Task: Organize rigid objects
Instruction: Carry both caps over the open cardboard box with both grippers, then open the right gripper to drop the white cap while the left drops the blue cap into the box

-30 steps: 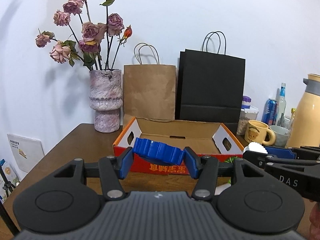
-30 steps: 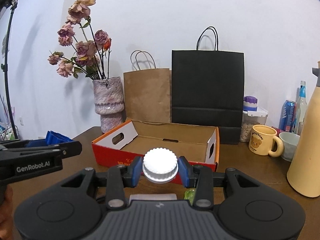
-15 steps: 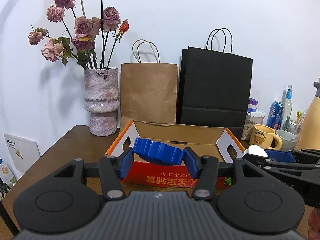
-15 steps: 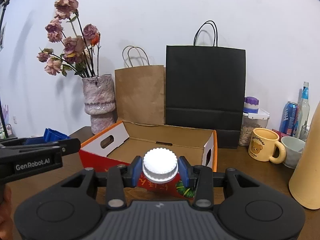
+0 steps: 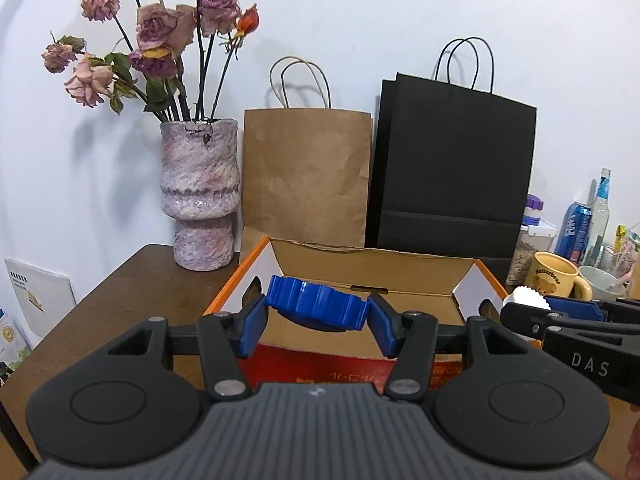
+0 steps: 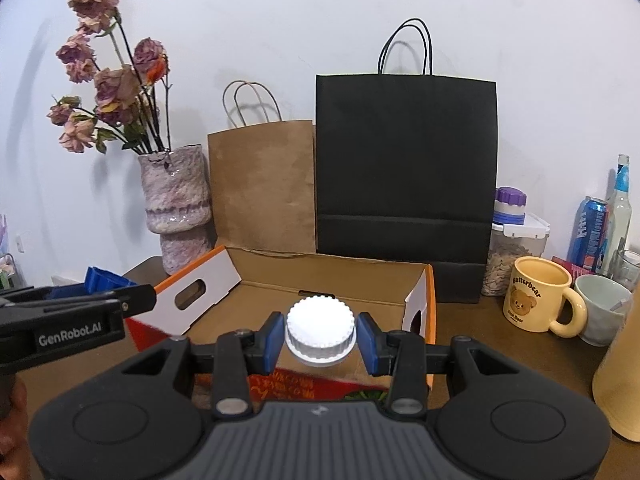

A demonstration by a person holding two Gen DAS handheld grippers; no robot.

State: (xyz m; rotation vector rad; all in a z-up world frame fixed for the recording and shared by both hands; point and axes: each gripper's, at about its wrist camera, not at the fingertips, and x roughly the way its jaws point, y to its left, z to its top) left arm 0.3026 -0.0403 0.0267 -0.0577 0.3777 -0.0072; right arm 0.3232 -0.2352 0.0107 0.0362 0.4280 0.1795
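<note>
My left gripper (image 5: 317,320) clamps a ridged blue disc (image 5: 316,305) over the open cardboard box (image 5: 400,276), hiding part of its floor. My right gripper (image 6: 320,340) pinches a white scalloped cap (image 6: 320,330) above the same box.

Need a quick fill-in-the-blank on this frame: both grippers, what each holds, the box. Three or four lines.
1. The left gripper is shut on a ridged ____ cap.
2. The right gripper is shut on a ridged ____ cap.
3. Both caps hang over the open ____ box.
4. The mug beside the box shows a ____.

Missing words: blue; white; cardboard; bear
</note>
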